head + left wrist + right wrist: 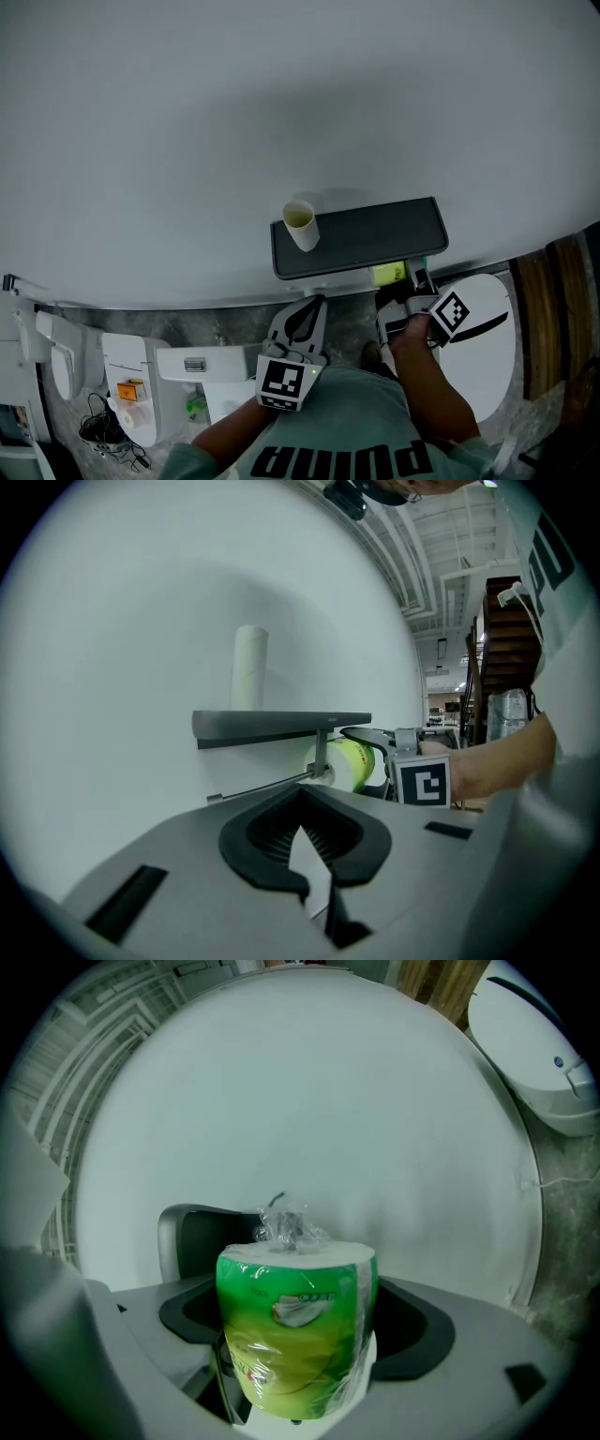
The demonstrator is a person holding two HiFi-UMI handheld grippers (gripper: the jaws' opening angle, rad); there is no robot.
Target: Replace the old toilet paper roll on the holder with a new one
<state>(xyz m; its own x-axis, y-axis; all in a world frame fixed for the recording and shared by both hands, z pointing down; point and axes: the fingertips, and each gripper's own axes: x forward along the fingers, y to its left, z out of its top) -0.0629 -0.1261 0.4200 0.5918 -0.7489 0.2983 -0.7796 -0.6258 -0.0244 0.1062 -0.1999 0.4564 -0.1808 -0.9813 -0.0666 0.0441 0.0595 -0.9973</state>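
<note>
A dark grey holder shelf (375, 236) is fixed to the white wall. An empty cardboard tube (301, 223) stands upright on its left end. In the left gripper view the tube (249, 667) rises above the shelf (281, 724), and a bare thin bar (267, 787) runs beneath it. My right gripper (410, 286) is shut on a new green plastic-wrapped toilet paper roll (292, 1321), held under the shelf's right end, beside the bracket (322, 752). My left gripper (314, 305) hangs below the shelf's left half, shut and empty, pointing at the wall.
A white toilet (487, 337) sits right of me, its lid (534, 1044) also showing in the right gripper view. Another white fixture (202, 366) and an orange box (130, 390) are at lower left. Wooden panelling (553, 309) borders the right.
</note>
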